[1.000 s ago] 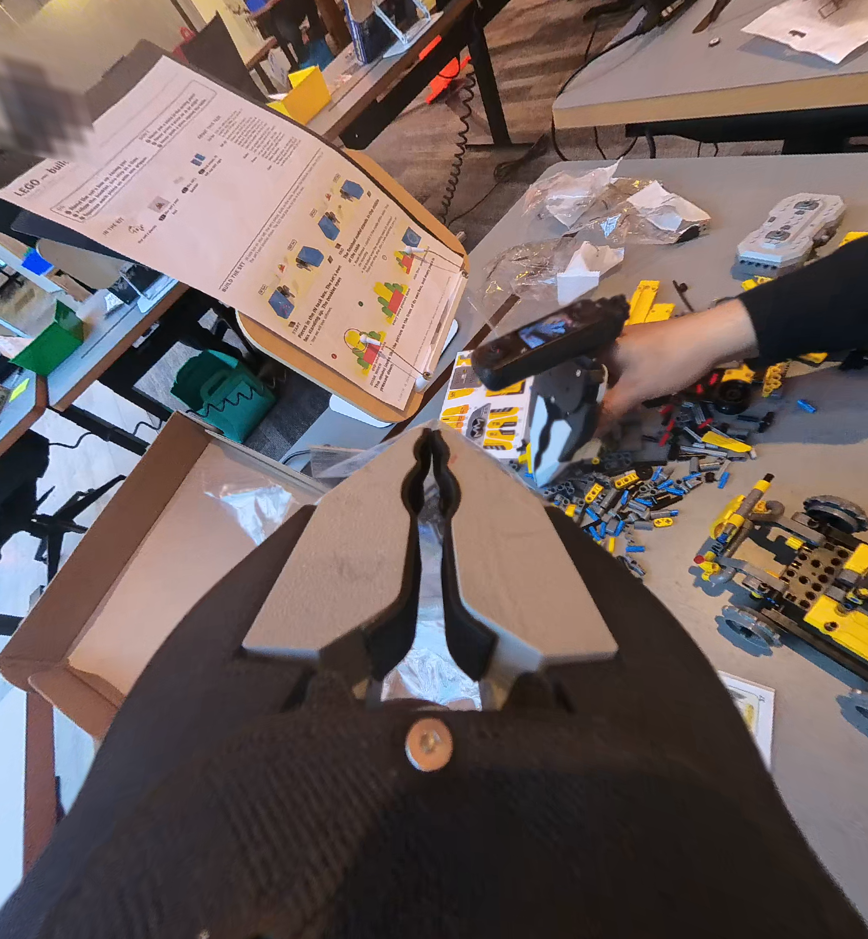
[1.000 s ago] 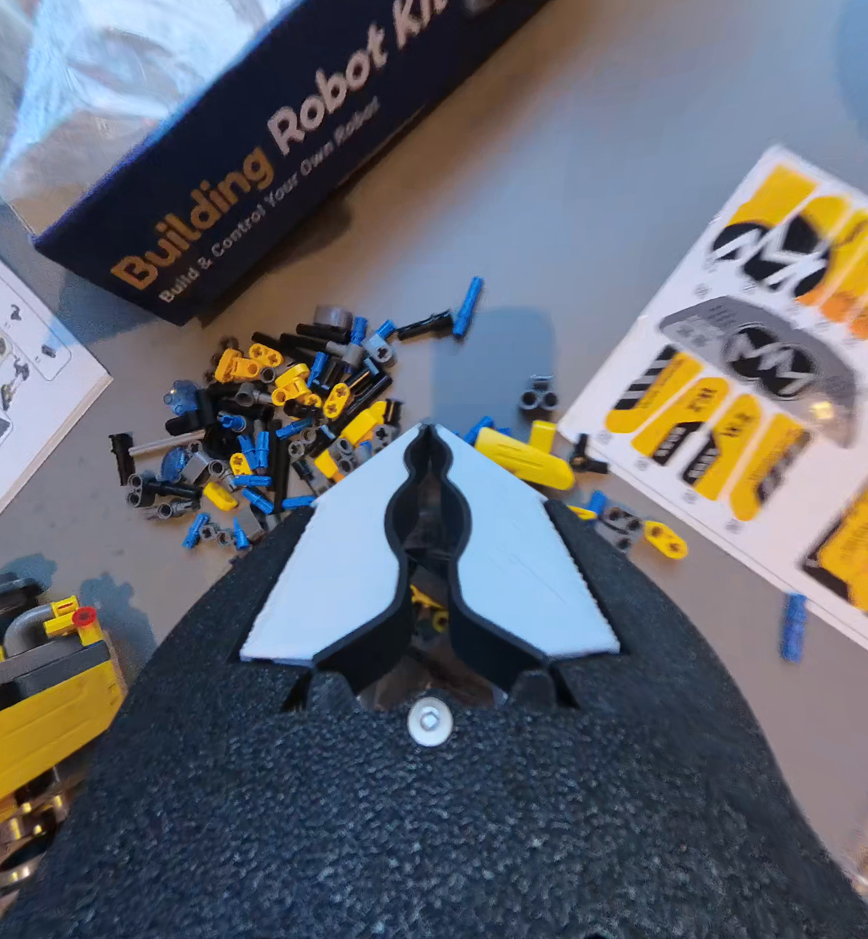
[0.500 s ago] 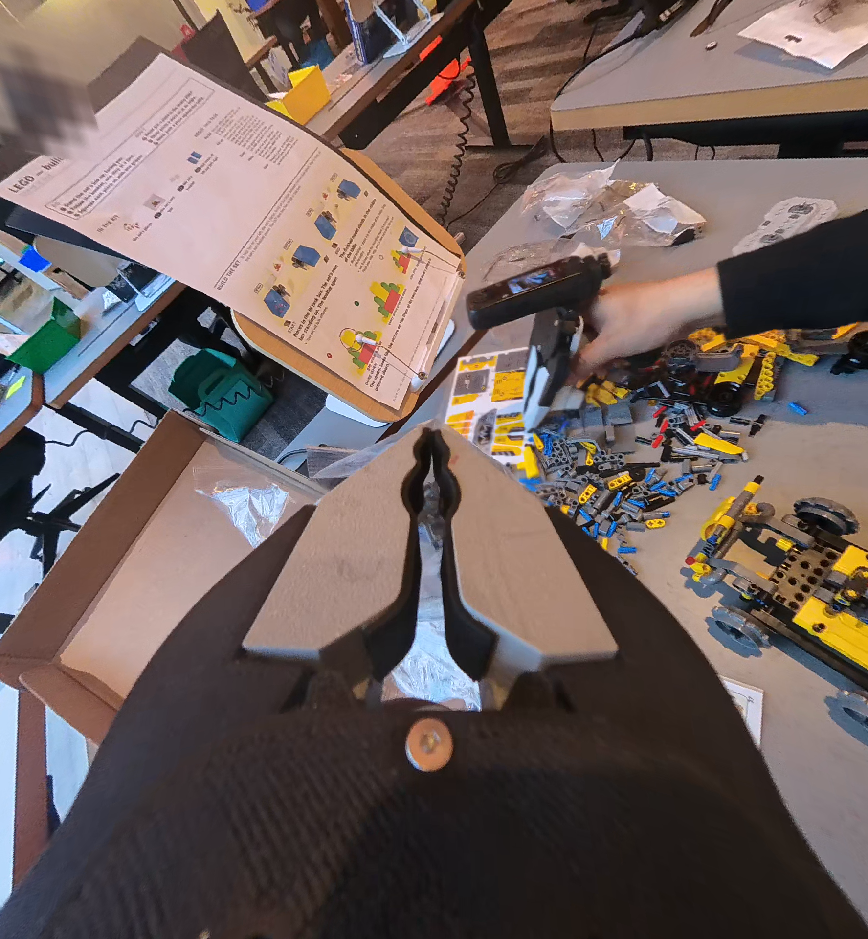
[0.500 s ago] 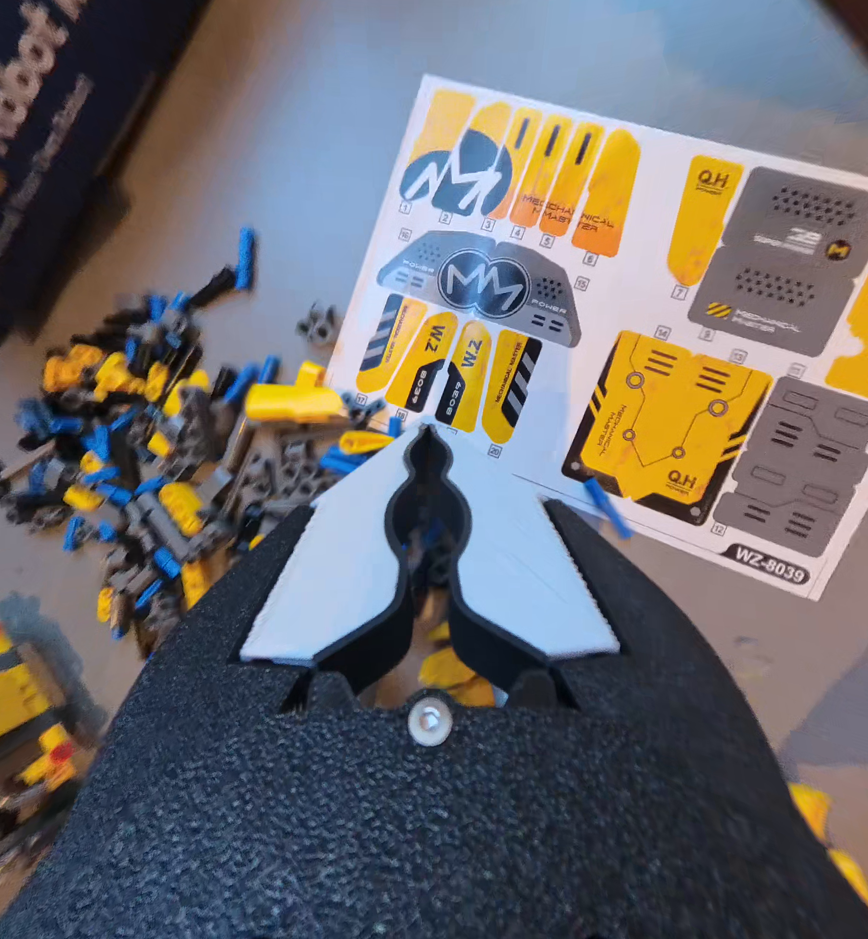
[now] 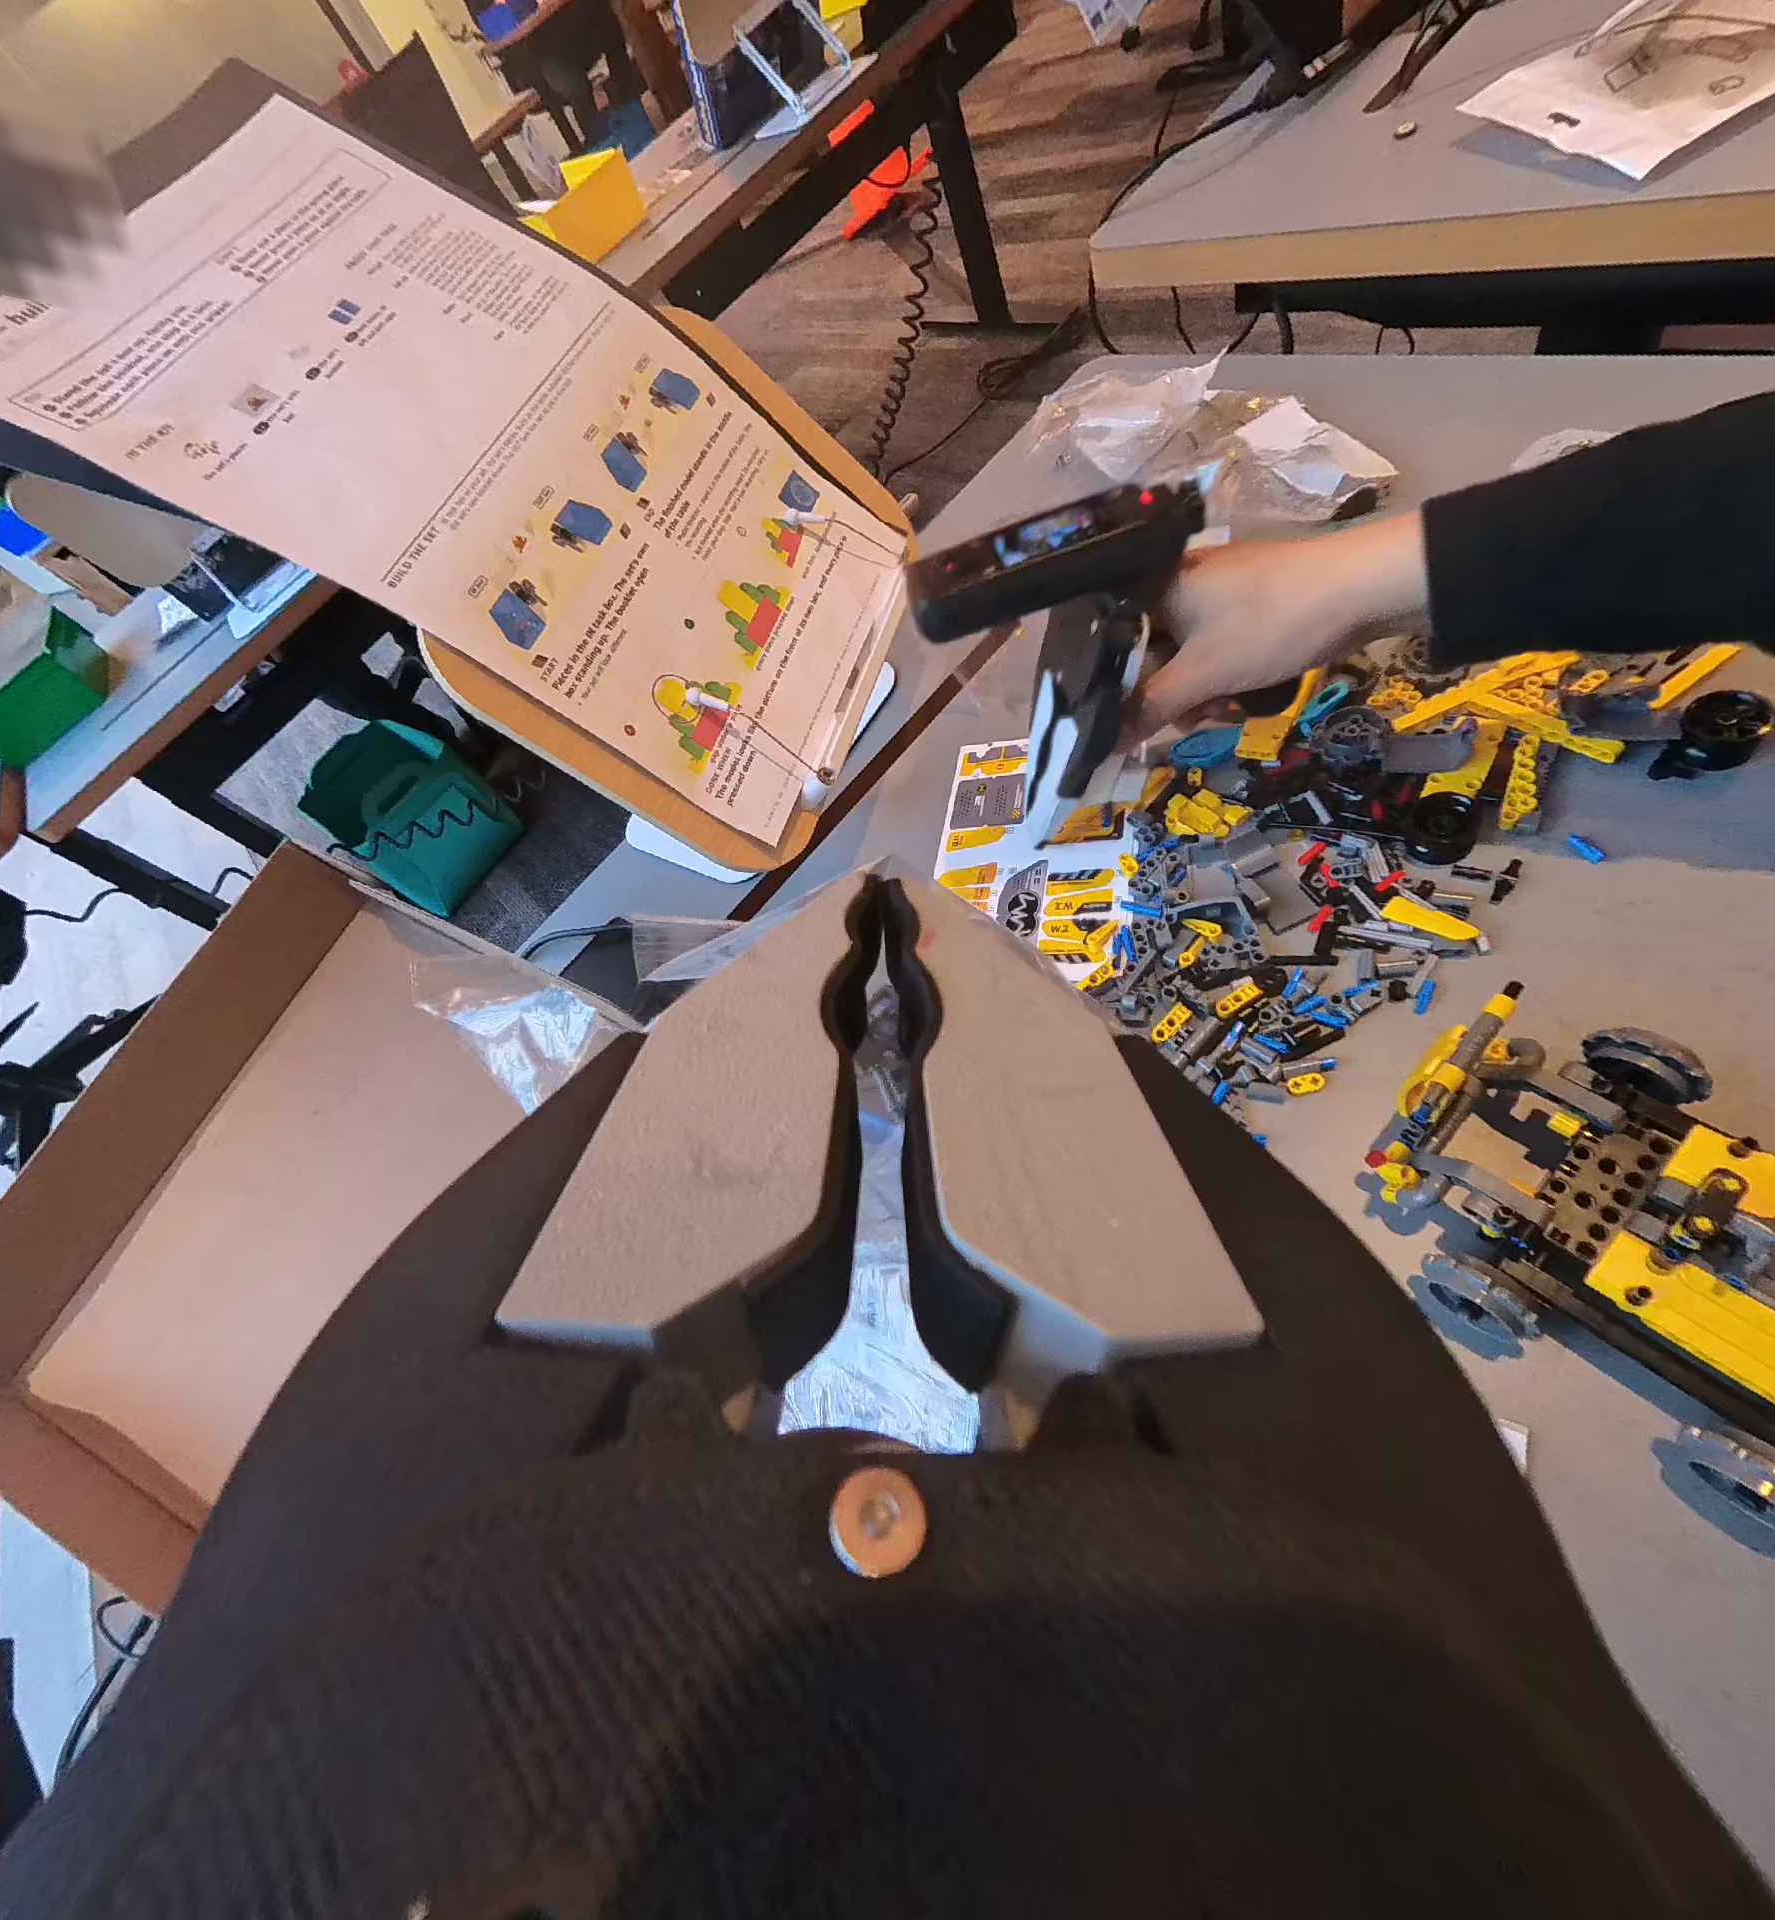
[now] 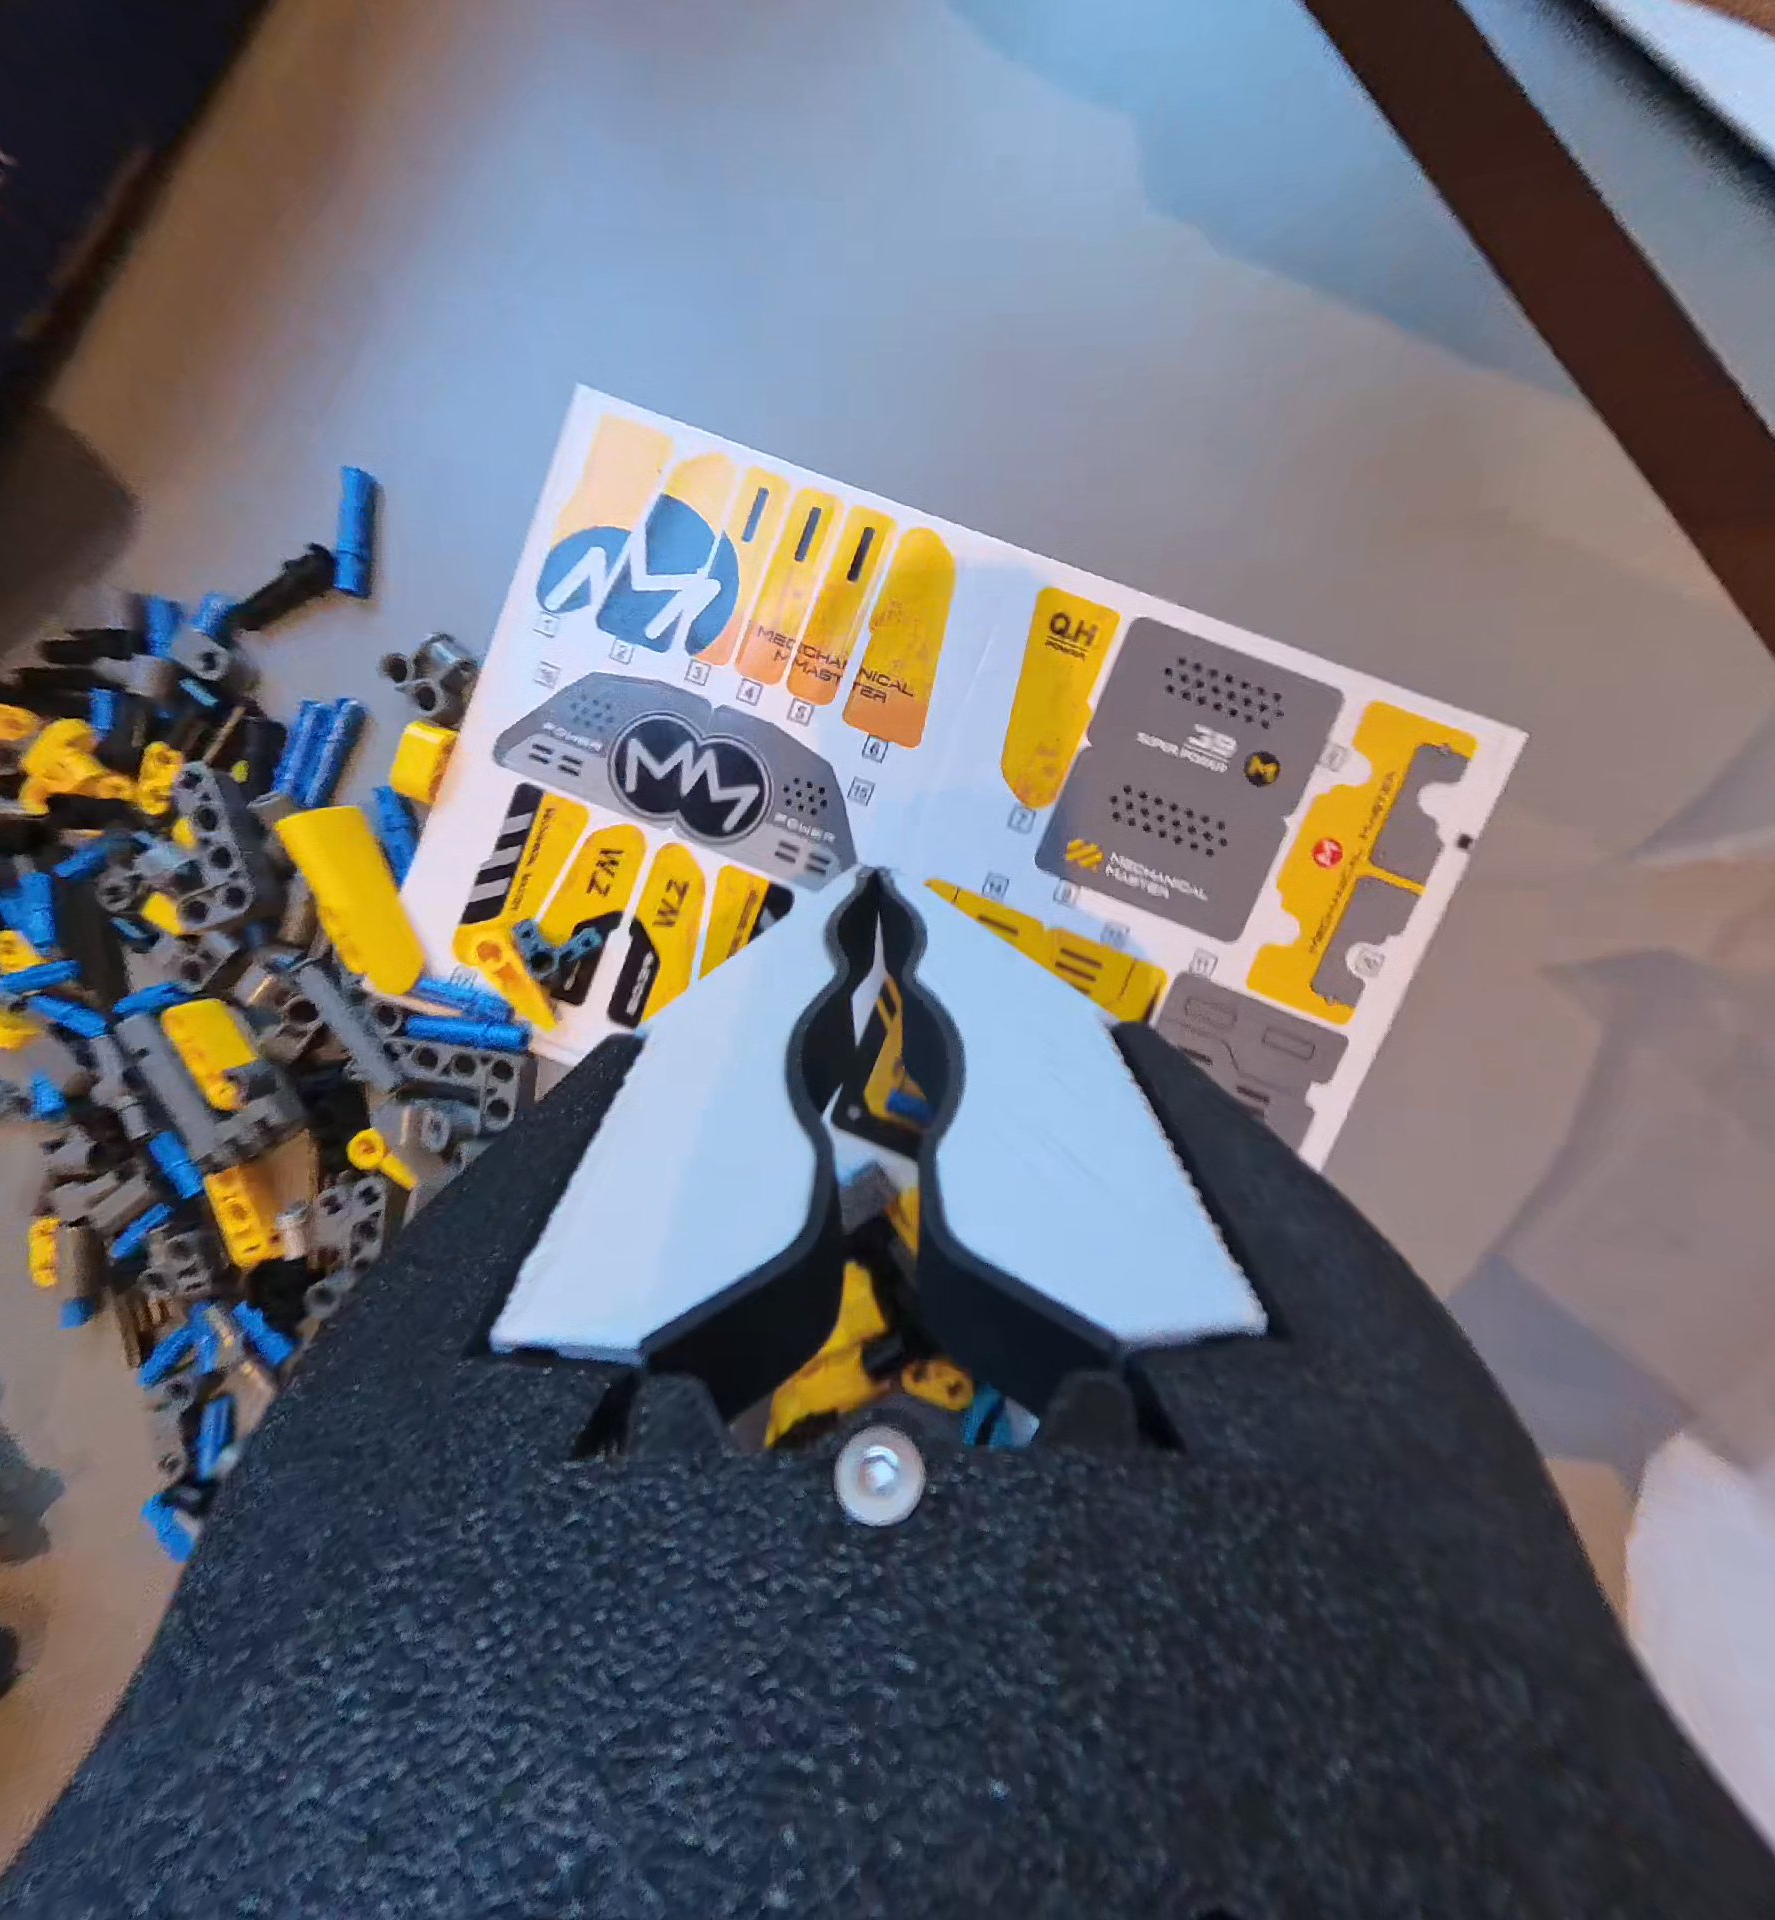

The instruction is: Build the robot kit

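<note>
Grey table (image 6: 862, 260) bears a sticker sheet (image 6: 1226, 748) and loose bricks (image 6: 187, 987); both tools closed, empty.

Grey table (image 5: 1641, 935) strewn with building-kit parts

Loose bricks (image 5: 1267, 935) lie beside a sticker sheet (image 6: 966, 727); a half-built yellow car (image 5: 1641, 1216) sits near; a cardboard box (image 5: 239, 1122) holds plastic wrap (image 5: 509, 1023).
</note>
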Demonstrator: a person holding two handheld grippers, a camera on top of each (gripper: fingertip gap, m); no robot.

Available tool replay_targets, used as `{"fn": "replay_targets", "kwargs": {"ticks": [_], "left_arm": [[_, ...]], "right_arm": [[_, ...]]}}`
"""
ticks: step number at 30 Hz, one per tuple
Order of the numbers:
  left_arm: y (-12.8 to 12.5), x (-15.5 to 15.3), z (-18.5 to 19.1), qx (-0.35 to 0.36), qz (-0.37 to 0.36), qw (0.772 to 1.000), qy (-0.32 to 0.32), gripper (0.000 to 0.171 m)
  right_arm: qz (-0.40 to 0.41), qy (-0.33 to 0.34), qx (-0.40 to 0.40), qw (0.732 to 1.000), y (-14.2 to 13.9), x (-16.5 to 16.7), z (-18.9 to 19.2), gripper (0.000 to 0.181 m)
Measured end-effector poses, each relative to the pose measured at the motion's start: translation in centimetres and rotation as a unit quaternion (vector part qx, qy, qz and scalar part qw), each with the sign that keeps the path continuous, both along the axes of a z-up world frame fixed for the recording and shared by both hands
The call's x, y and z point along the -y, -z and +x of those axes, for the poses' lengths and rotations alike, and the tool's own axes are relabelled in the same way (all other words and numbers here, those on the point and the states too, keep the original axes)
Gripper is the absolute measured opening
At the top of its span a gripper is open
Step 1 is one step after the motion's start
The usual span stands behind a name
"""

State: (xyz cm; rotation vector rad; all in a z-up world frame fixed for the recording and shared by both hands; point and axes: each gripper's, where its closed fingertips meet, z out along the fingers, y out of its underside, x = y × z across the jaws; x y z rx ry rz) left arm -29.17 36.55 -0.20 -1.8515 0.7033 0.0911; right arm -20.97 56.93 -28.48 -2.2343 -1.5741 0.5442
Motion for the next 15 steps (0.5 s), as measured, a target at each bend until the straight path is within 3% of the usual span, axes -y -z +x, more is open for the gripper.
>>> {"fn": "replay_targets", "kwargs": {"ticks": [6,9,11,13,15], "left_arm": [[0.6,-0.1,-0.3,0.001,-0.005,1.0,-0.001,0.0],[0.8,0.1,-0.5,0.002,-0.002,1.0,-0.001,0.0],[0.8,0.2,-0.6,0.007,0.003,1.0,-0.002,0.0],[0.8,0.2,-0.6,0.014,0.008,1.0,-0.001,0.0],[0.9,0.2,-0.4,0.021,0.01,1.0,0.003,0.0]], "right_arm": [[-0.006,0.019,-0.005,1.0,0.3,-1.4,-2.0,0.002],[0.026,0.049,-0.026,0.998,-1.8,-4.1,-1.6,0.023],[0.025,0.102,-0.025,0.994,-2.3,-6.6,-0.7,0.049],[0.0,0.133,0.003,0.991,-1.4,-7.7,-0.1,0.069],[-0.002,0.138,0.046,0.989,-0.1,-7.9,0.2,0.074]]}}
